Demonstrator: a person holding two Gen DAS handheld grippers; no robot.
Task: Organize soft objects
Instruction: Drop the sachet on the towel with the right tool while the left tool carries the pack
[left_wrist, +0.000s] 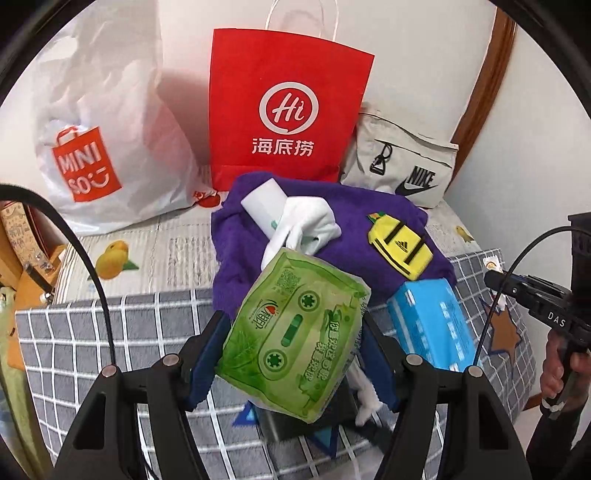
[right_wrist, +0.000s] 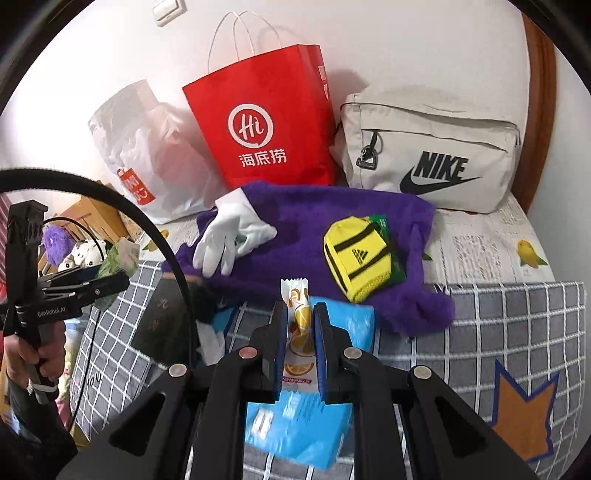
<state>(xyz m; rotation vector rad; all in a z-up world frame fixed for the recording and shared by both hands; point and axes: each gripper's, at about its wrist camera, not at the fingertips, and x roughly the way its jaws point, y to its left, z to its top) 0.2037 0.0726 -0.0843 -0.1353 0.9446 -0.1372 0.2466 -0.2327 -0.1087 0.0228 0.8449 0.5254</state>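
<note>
Two packets are in hand above the bed (right_wrist: 517, 314): the left gripper (left_wrist: 291, 343) has its jaws clamped on a green tissue pack (left_wrist: 295, 332), the right gripper (right_wrist: 300, 325) pinches a small orange-print snack sachet (right_wrist: 298, 314). Judged mid-carry; next, each needs lowering into a bag, likely the red paper bag (right_wrist: 266, 125).

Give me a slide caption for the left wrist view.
Left gripper lifts a green tissue pack above a purple blanket, bags lined along the wall.

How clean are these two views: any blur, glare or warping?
Left wrist view: fisheye bends the wall edge; green tissue pack sharp; red bag casts a soft shadow. Right wrist view: blue pack smeared near the lens; white wall washed out.
</note>
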